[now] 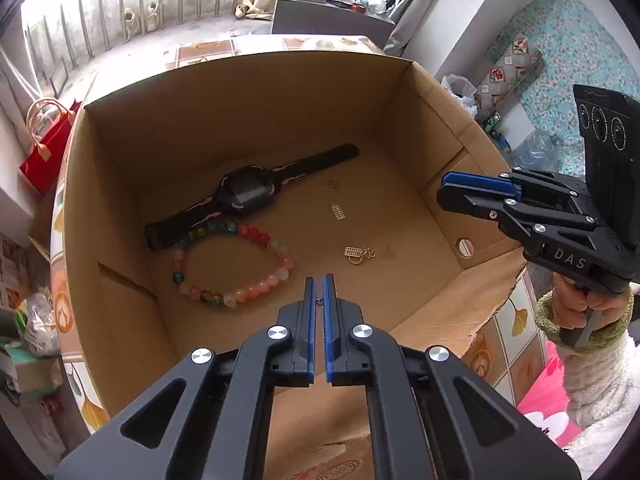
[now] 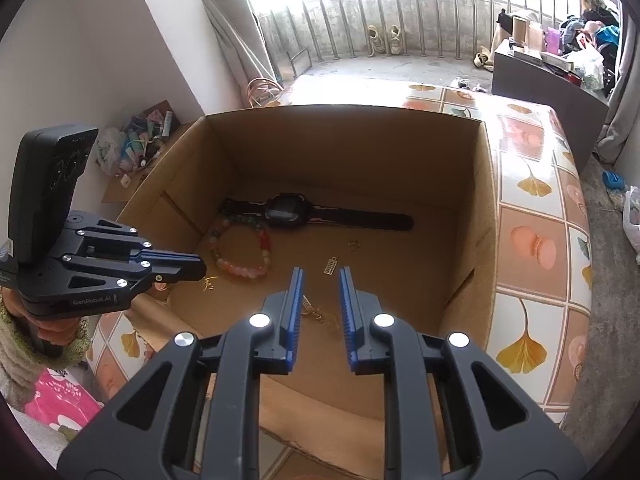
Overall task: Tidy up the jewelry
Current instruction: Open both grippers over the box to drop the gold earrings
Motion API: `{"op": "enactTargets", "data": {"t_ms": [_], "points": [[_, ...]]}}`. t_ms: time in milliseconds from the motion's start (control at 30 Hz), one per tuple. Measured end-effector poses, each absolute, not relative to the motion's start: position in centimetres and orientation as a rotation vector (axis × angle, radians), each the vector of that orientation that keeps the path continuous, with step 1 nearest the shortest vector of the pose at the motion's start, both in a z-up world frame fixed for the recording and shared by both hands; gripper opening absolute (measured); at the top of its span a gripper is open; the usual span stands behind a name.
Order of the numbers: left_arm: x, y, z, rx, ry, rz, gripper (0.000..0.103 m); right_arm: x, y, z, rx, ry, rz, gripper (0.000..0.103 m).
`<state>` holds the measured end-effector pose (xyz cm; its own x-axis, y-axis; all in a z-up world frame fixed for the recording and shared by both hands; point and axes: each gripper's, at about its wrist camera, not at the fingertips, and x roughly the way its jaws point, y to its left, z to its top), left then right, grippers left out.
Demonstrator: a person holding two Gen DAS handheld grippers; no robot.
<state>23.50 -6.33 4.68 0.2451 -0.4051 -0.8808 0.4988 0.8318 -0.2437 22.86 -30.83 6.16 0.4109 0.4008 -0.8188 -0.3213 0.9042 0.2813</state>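
The left gripper (image 1: 319,280), jaws pressed together on a tiny hook, is hanging over the box (image 1: 256,92); the right gripper (image 2: 320,272), jaws spread, is hovering above the gold chain (image 2: 316,314), nearer it.

My two grippers are matte black linkages studded with round silver screws, and each finger carries a ribbed blue pad (image 2: 295,308). The right gripper (image 1: 452,188) has "DAS" on its side, the left gripper (image 2: 196,266) "GenRobot.AI", and each bears a black camera block. My sleeves (image 1: 600,376) are fluffy white with green knit cuffs.
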Motion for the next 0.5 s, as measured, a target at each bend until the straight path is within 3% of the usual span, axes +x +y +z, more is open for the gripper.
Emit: {"op": "enactTargets", "data": {"t_ms": [233, 367, 500], "points": [[23.2, -5.8, 5.7, 0.049, 1.151, -0.616, 0.007, 22.3, -32.9, 8.4, 0.136, 0.977, 0.415, 0.038], [22.4, -5.1, 6.9, 0.038, 1.111, -0.607, 0.017, 20.8, -34.7, 10.6, 0.175, 0.914, 0.383, 0.045], [20.3, -3.7, 8.7, 0.028, 1.042, -0.577, 0.034, 18.6, -35.6, 12.5, 0.211, 0.859, 0.369, 0.060]]}}
